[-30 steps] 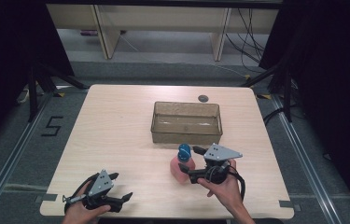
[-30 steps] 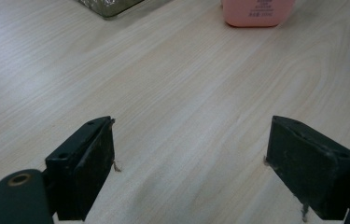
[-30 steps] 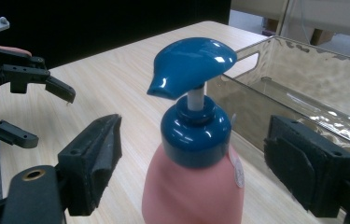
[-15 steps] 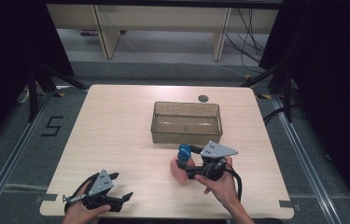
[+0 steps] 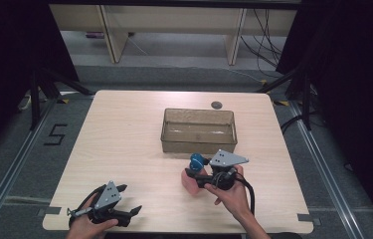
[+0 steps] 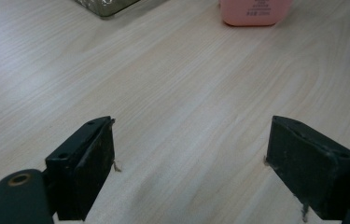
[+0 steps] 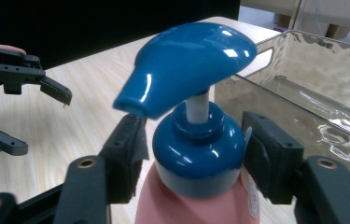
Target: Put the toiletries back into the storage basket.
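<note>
Closing my right hand-held gripper [image 7: 193, 154] around the blue collar of a pink pump bottle [image 7: 196, 140], I have just been narrowing its jaws, and the pads now sit against the collar, a firm place to lift from. The bottle stands upright on the worktop [image 5: 124, 139], just in front of a clear bin [image 5: 199, 130], likely its destination. My left hand-held gripper [image 6: 191, 154] rests wide open and empty near the front edge. The high view shows this layout; the right gripper view shows the pad contact.

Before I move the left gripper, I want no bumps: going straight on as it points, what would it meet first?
Probably the pink bottle standing ahead; the bare wooden table lies between, though depth is unclear.
</note>
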Tool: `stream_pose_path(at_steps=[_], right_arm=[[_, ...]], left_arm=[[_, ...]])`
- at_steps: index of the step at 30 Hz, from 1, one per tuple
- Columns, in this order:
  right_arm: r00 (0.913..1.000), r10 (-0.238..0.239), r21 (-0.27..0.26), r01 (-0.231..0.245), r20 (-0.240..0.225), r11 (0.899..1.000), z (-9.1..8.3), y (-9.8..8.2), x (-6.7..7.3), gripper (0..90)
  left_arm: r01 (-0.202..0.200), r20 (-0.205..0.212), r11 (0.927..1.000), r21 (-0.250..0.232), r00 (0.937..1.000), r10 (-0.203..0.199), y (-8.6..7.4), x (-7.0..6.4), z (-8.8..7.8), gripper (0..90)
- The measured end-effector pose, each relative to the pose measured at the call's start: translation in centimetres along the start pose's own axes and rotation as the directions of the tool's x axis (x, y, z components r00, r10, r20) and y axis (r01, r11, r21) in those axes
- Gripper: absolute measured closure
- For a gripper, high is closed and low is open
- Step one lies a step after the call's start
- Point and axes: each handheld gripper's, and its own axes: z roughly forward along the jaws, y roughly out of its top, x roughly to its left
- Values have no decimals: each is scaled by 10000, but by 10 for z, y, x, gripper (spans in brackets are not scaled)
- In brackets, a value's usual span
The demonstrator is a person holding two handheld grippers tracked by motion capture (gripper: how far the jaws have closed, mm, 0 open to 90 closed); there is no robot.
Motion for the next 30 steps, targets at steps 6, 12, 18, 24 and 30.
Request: stream_pose_path(at_steps=[6, 12, 18, 24, 30], right_arm=[[10000, 69, -2, -69, -28, 10000, 2, 0, -1, 491], [9992, -260, -135, 264, 300, 9996, 1, 0, 3, 524], [9980, -299, -73, 303, 557, 9995, 1, 0, 8, 535], [9974, -236, -4, 237, 675, 9997, 2, 1, 11, 536], [9974, -201, -90, 208, 699, 9997, -1, 7, 9, 537]], left_arm=[[-14, -8, 10000, -1, 10000, 14, 0, 0, 0, 149], [-143, -36, 9999, 76, 9999, 143, 0, 1, -1, 149], [-154, -96, 9998, 110, 9998, 155, 1, 1, -2, 149], [-193, -182, 9998, 56, 9996, 194, 1, 2, -2, 149], [154, -57, 9998, -115, 9999, -154, 0, -1, 0, 149]])
